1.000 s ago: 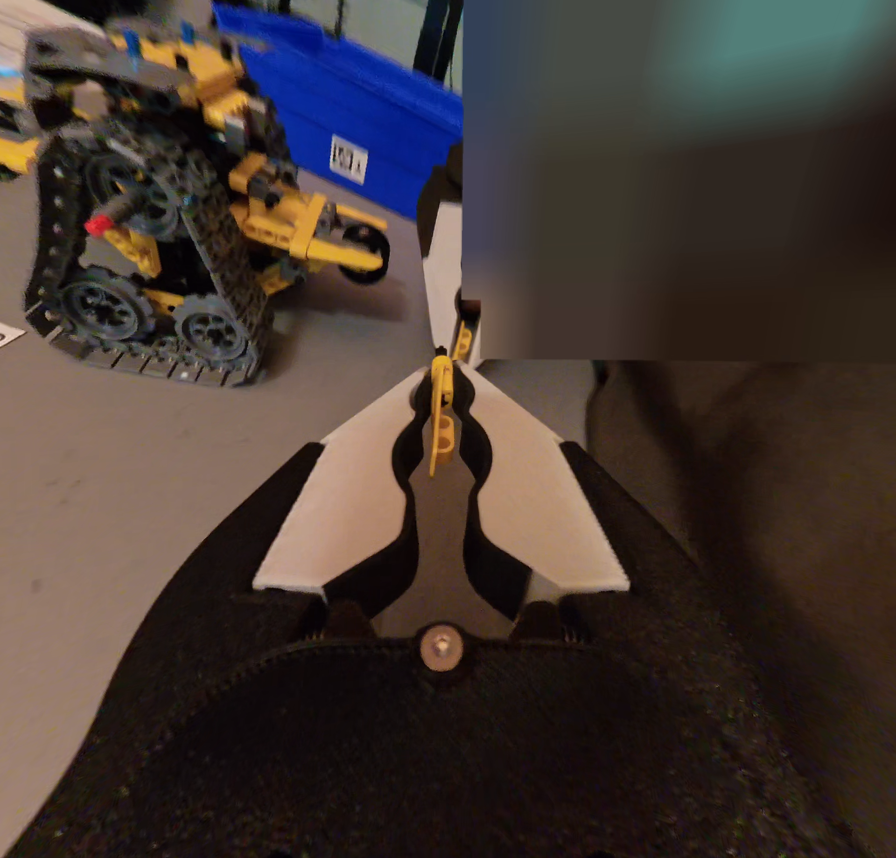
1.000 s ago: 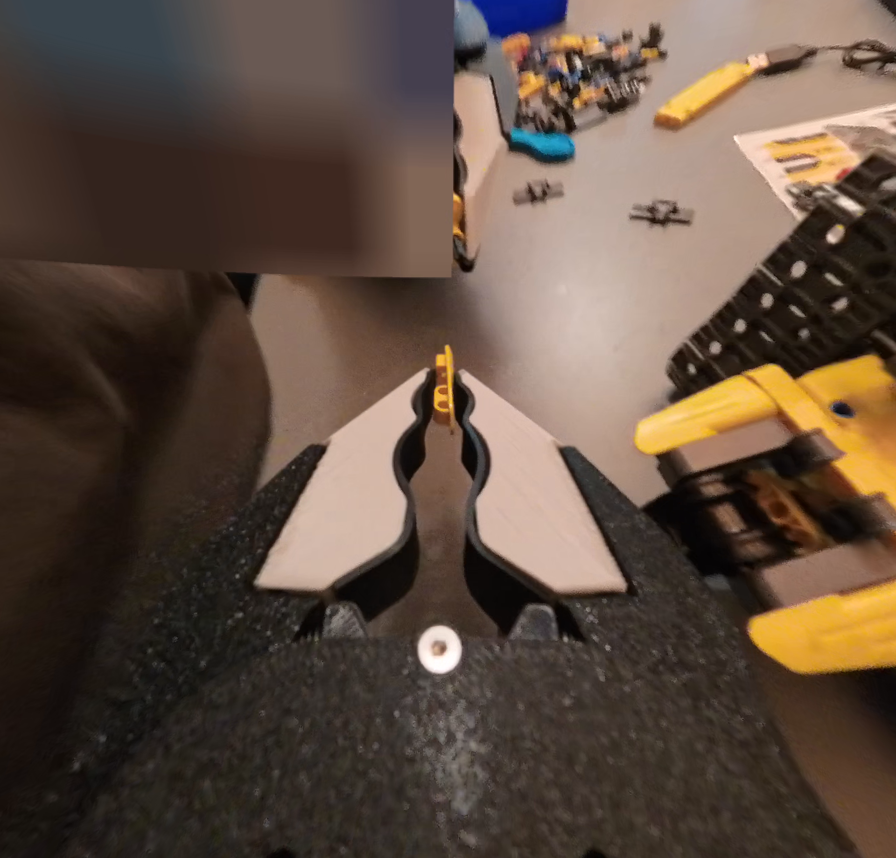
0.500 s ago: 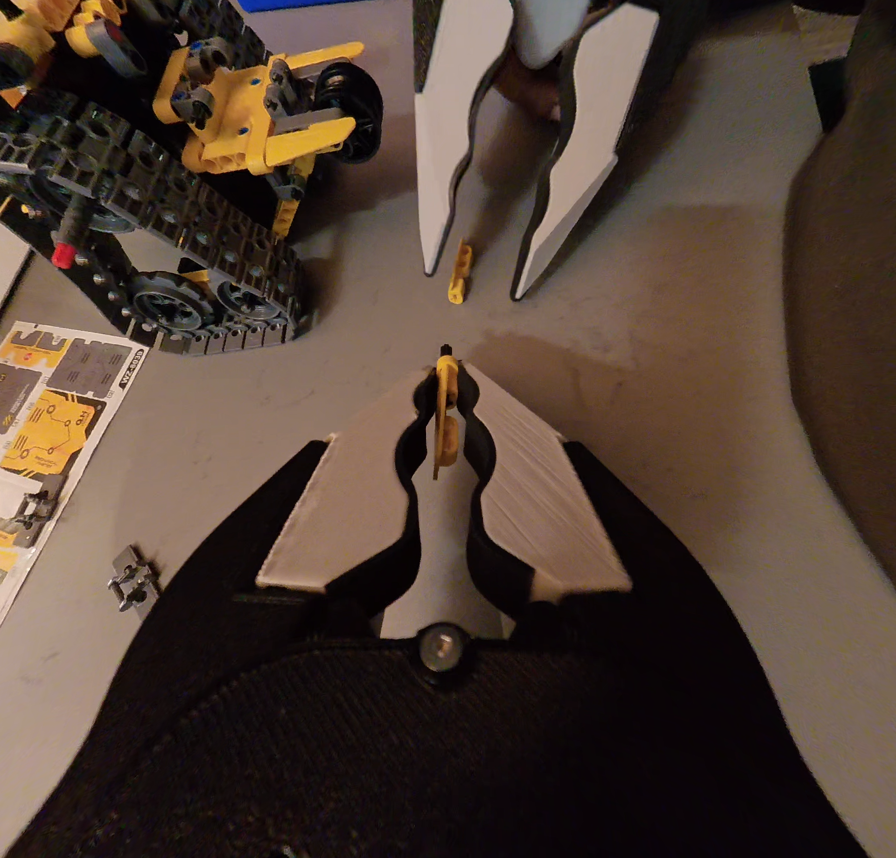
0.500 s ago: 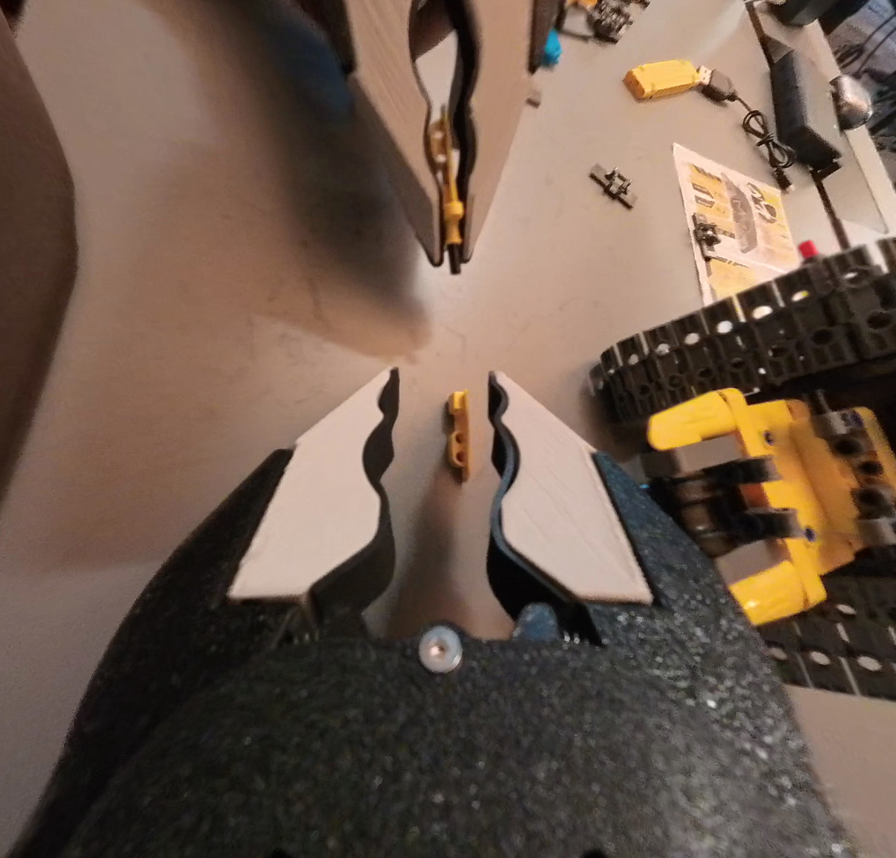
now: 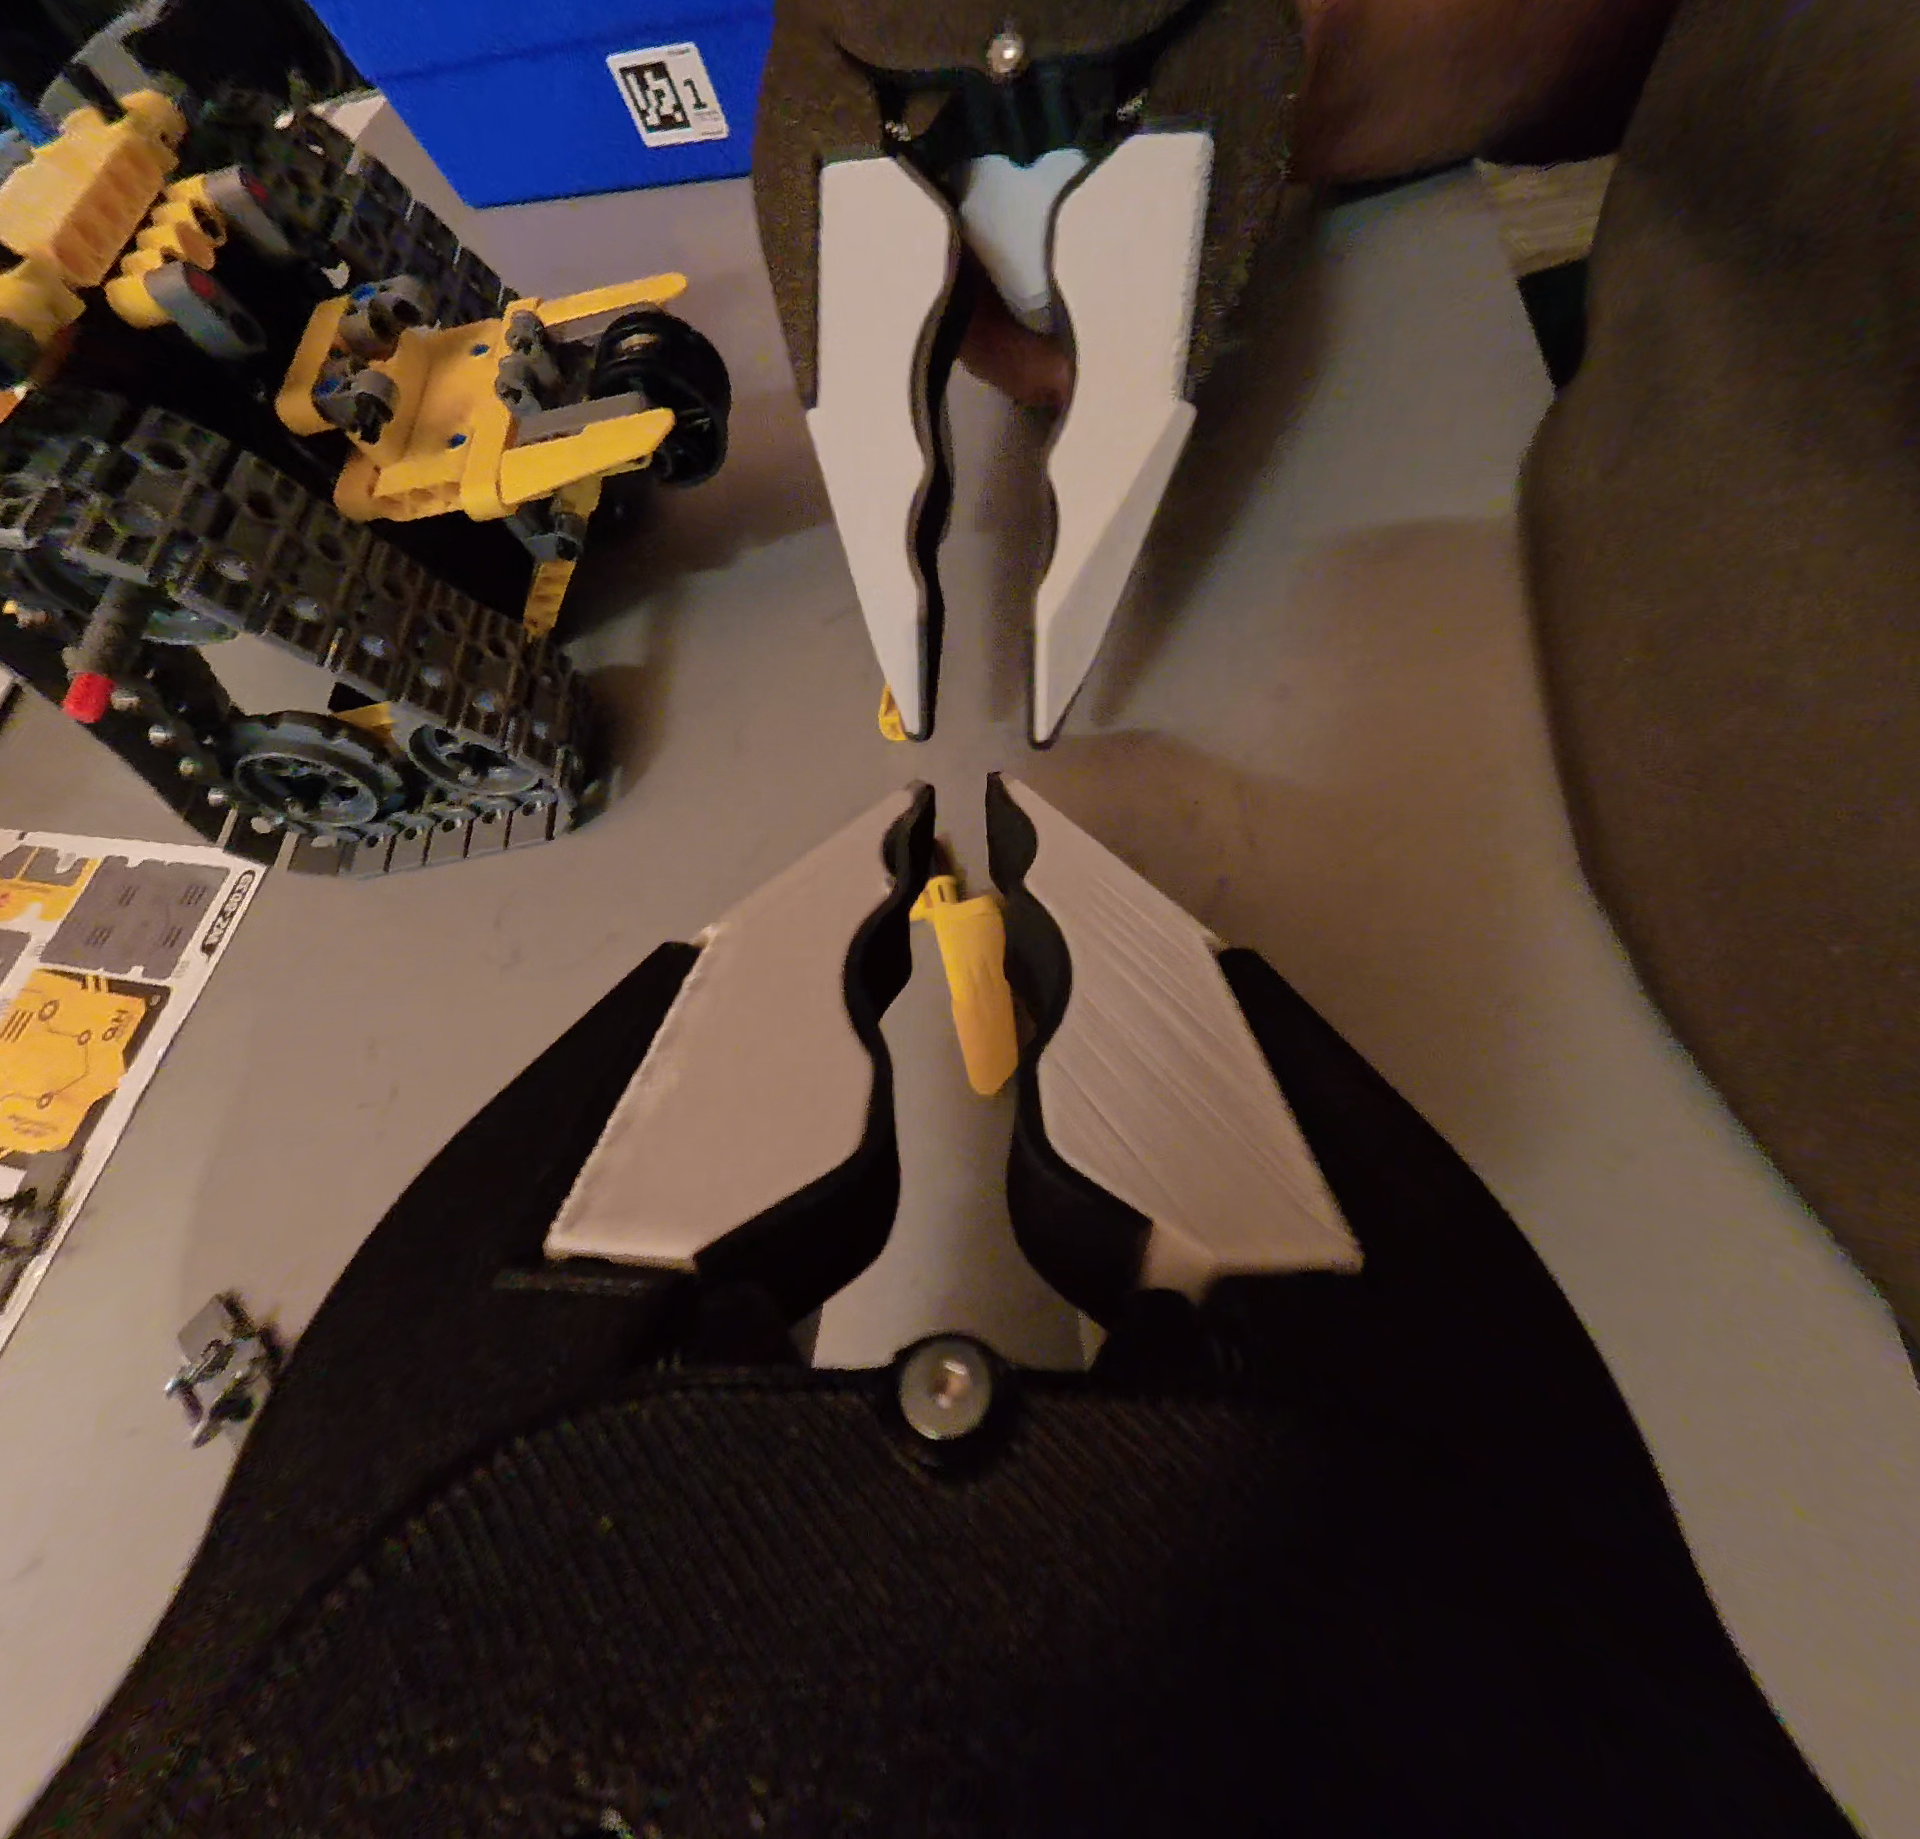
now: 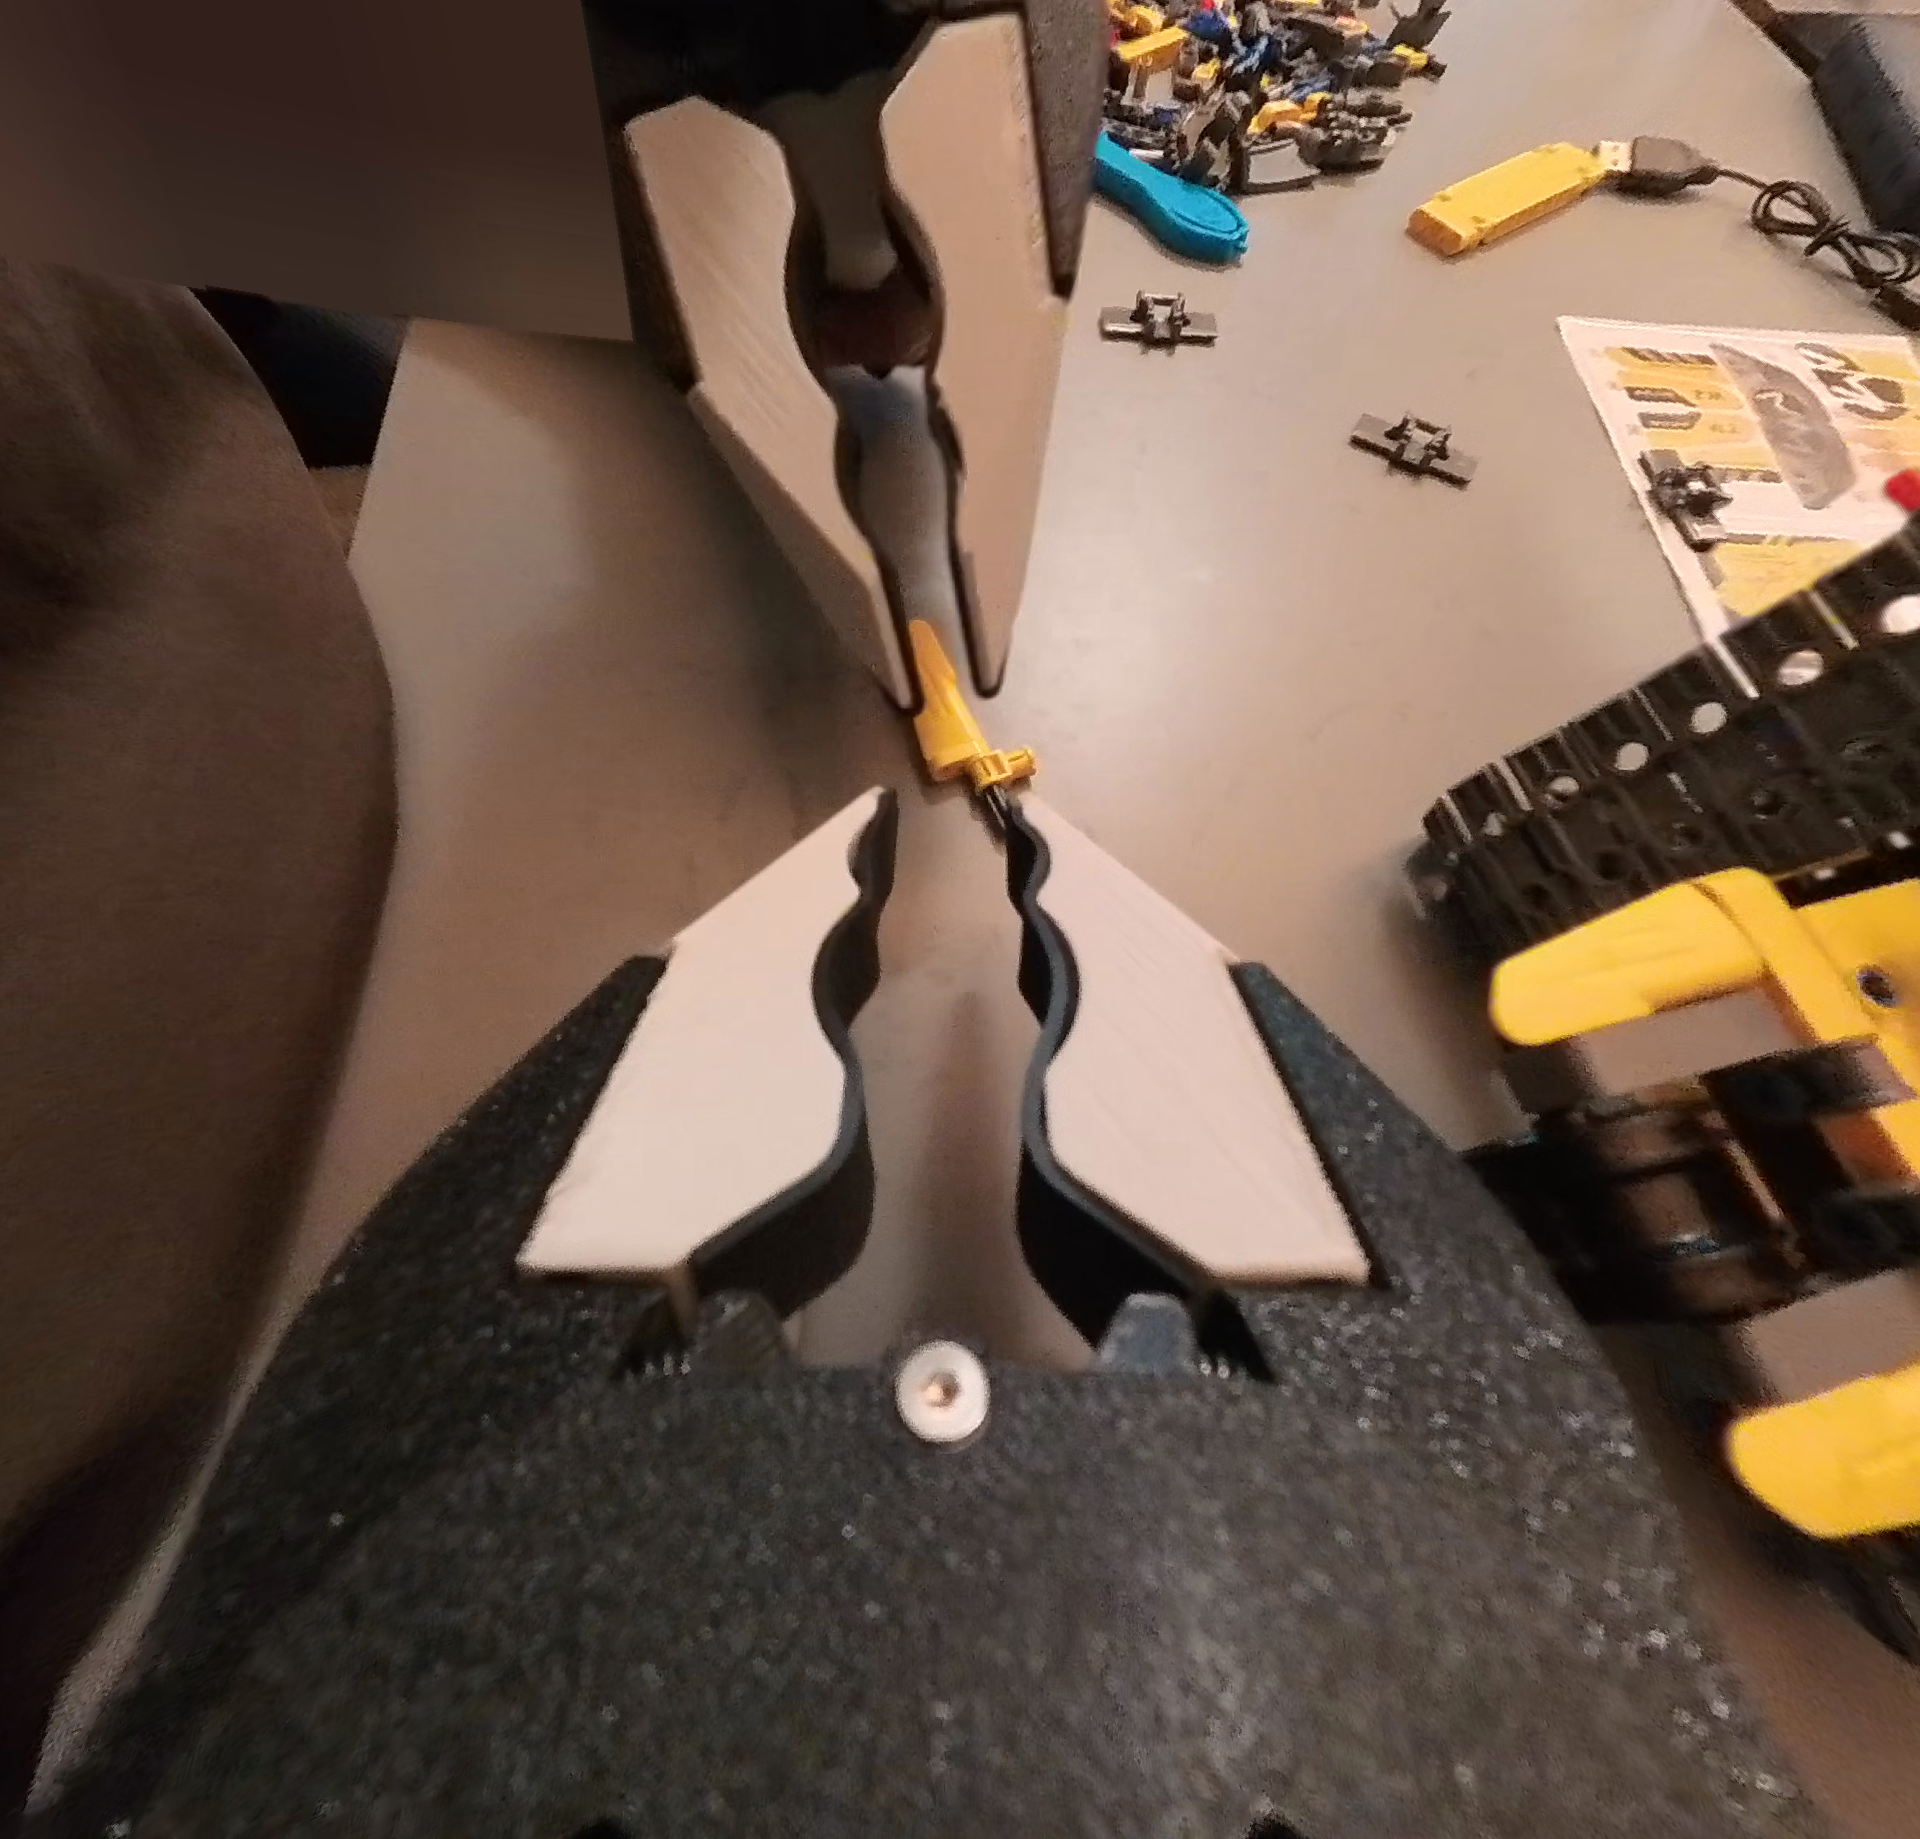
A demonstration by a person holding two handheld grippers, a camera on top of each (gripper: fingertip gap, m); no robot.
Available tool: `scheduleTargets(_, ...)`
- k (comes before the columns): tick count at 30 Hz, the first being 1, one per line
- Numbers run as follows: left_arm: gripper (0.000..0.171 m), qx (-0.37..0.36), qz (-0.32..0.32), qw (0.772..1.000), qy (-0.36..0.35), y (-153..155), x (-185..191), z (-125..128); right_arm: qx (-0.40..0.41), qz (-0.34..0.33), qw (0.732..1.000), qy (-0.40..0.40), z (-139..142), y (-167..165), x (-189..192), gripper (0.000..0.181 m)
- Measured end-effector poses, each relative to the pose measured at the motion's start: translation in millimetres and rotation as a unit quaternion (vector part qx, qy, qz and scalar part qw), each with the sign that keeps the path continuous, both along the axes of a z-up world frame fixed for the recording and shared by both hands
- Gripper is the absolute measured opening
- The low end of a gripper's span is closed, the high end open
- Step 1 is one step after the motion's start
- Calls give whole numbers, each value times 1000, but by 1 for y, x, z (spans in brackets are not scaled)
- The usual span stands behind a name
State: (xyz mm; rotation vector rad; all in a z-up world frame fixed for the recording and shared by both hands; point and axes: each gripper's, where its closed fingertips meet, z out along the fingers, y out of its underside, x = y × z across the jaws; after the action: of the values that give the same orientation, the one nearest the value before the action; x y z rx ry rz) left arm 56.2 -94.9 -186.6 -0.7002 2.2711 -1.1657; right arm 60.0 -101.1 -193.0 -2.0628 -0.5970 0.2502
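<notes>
My left gripper (image 5: 958,787) points tip to tip at my right gripper (image 5: 979,735) over the grey table (image 5: 1299,854). The left jaws stand a little apart. A long yellow brick piece (image 5: 966,979) lies tilted and loose between them. In the right wrist view this piece (image 6: 943,709) sticks out past the left gripper (image 6: 945,693), and its pin end lies by one right fingertip (image 6: 1023,839). My right gripper (image 6: 948,813) is open and empty. A small yellow piece (image 5: 888,721) lies on the table beside its tip.
A yellow and black tracked brick vehicle (image 5: 312,501) stands close by, also in the right wrist view (image 6: 1714,958). A blue bin (image 5: 540,33), an instruction sheet (image 6: 1745,439), a pile of loose parts (image 6: 1247,54), a yellow device with cable (image 6: 1507,194) and black links (image 6: 1413,444) lie around. Left and right tips are no more than a few centimetres apart. Between my left fingertips and the long yellow brick piece (image 5: 966,979) there is roughly 4 cm.
A second ago both grippers were shut on yellow pieces. The right one opened and left its piece on the table. The left jaws have now parted and its piece has tilted. The tips have closed in.
</notes>
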Motion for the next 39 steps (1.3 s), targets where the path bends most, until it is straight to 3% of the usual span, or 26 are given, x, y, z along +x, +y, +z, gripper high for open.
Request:
scheduleTargets(8, 20, 2, 46, 996, 71, 27, -1, -14, -16, -27, 998, -47, -12, 5, 7, 19)
scheduleTargets(13, 23, -52, 48, 992, 108, 22, -17, -12, -18, -36, 998, -37, -11, 12, 0, 17)
scheduleTargets(16, 25, -26, 76, 989, 123, 27, -18, -27, -35, -53, 997, -43, -17, 15, 4, 15)
scheduleTargets(26, 27, -6, 79, 991, 107, 27, -14, -28, -78, -49, 994, -53, -31, 15, 2, 20)
scheduleTargets(30, 30, -46, 142, 987, 57, 58, -11, -2, -77, -47, 995, -52, -31, 14, 0, 20)
scheduleTargets(34, 30, -112, 274, 953, -69, 124, -9, 50, -79, -33, 995, -41, -30, 11, -8, 21)
scheduleTargets(36, 16, -136, 351, 918, -126, 164, -19, 72, -78, -23, 996, -34, -28, 9, -13, 21)
scheduleTargets(39, 10, -165, 446, 858, -192, 220, -47, 96, -67, -22, 997, -25, -23, 9, -16, 21)
